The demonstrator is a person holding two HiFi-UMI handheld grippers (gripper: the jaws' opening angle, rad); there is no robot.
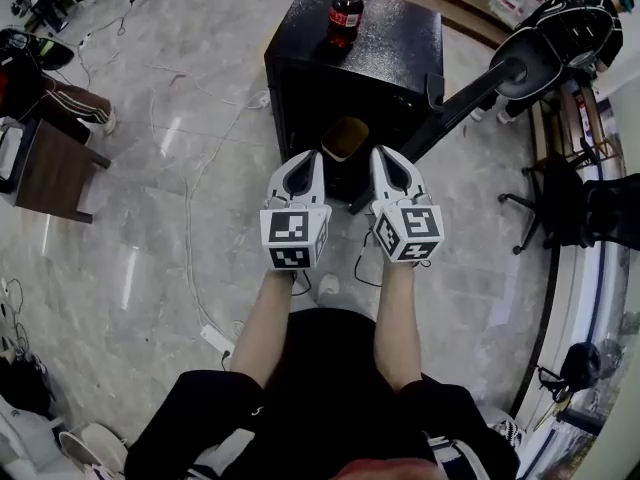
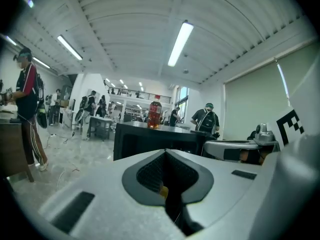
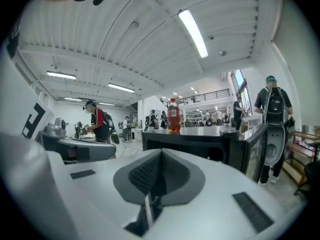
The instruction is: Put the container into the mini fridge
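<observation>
Both grippers hover low in front of the fridge (image 1: 400,53), side by side, tips toward its open front. On the left gripper (image 1: 308,160) the jaws are together with nothing between them. The right gripper (image 1: 386,158) is the same: jaws together, empty.

The container (image 1: 345,138), tan with a dark top, sits at the fridge's front opening, just beyond the tips and between them. Neither gripper touches it. It looks to be inside the fridge, close to the front lip; how deep, the head view doesn't tell. The door (image 1: 462,106) stands wide open to the fridge's right. A bottle (image 1: 346,13) is upright on the fridge top, toward the far side.

Likely left to do: seat the container deeper and shut the door.

Risks:
- If the container is too near the lip, the closing door may hit it and tip or skew it.
- A nudge from closed tips is a narrow contact; if it lands high on the container, it may topple.
- A hard door swing would jolt the fridge, and the bottle on top could fall.
- The right gripper has to go around the door edge and could clip it.
</observation>
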